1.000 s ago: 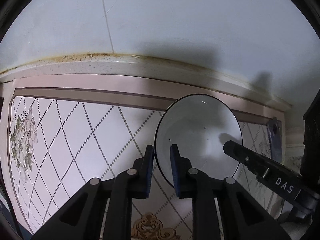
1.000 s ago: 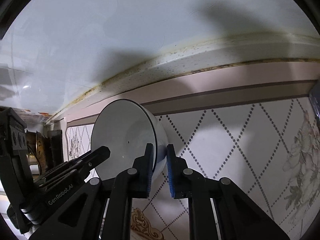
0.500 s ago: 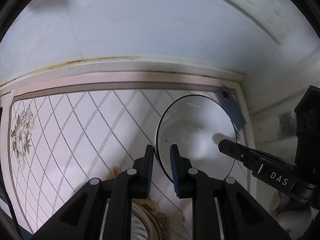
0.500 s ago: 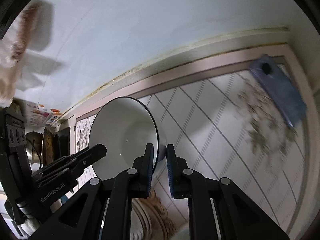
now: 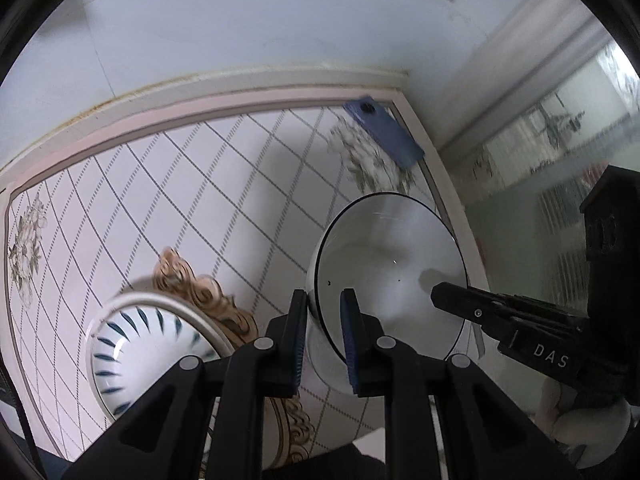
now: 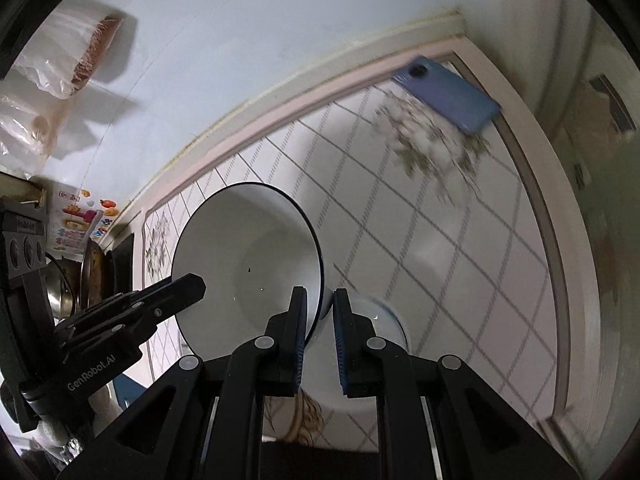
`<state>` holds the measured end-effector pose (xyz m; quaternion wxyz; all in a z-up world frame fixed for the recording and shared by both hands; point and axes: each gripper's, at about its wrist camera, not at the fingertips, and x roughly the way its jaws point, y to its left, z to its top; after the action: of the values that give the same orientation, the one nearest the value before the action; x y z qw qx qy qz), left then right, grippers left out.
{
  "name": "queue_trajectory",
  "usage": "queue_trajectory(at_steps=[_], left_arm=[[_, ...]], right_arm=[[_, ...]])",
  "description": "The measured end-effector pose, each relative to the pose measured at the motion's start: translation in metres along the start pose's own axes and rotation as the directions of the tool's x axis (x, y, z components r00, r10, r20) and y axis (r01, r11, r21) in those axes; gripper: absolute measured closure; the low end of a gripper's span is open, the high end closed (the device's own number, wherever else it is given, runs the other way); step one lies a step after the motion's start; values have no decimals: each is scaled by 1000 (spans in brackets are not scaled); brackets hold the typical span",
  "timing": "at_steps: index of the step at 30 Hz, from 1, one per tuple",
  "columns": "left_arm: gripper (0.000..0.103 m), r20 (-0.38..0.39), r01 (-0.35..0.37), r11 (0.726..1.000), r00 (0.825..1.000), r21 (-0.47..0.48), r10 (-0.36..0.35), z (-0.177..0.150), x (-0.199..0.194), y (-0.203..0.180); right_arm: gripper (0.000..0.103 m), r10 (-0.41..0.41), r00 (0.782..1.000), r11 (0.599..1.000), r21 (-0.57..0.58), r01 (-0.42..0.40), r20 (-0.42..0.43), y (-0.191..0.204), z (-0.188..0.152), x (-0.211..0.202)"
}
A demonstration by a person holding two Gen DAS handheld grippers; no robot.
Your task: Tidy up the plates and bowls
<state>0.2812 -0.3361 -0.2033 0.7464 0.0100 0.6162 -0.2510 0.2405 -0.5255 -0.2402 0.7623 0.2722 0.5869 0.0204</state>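
Patterned bowl (image 5: 160, 344) sits low left on the tiled surface (image 5: 168, 200), likely the stacking spot. Left gripper (image 5: 323, 332) pinches the white bowl (image 5: 392, 276) by its near rim, right gripper (image 6: 320, 334) clamps the opposite rim, so it rides tilted above the surface. Blue phone (image 5: 384, 130) lies far right, well apart.

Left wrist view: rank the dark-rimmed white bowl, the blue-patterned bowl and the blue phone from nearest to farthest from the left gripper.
1. White bowl: its rim is clamped in the left gripper.
2. Blue-patterned bowl: upside down on the table, lower left.
3. Blue phone: far table corner, upper right.
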Motion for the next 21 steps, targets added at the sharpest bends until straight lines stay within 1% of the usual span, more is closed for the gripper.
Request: queue_trajectory(at_steps=[3, 10, 18, 21], left_arm=[[88, -22, -8, 1000, 1000, 14, 9, -8, 9, -7], [88, -74, -34, 999, 997, 34, 36, -29, 33, -15], [88, -115, -56, 998, 992, 30, 60, -40, 52, -13], [88, -120, -69, 997, 990, 30, 72, -40, 56, -12]], right_arm=[[88, -12, 1000, 1000, 14, 12, -17, -13, -20, 1], [88, -31, 998, 999, 35, 33, -59, -35, -43, 17], [88, -47, 995, 998, 36, 51, -90, -48, -52, 34], [88, -52, 994, 998, 28, 55, -100, -48, -49, 39]])
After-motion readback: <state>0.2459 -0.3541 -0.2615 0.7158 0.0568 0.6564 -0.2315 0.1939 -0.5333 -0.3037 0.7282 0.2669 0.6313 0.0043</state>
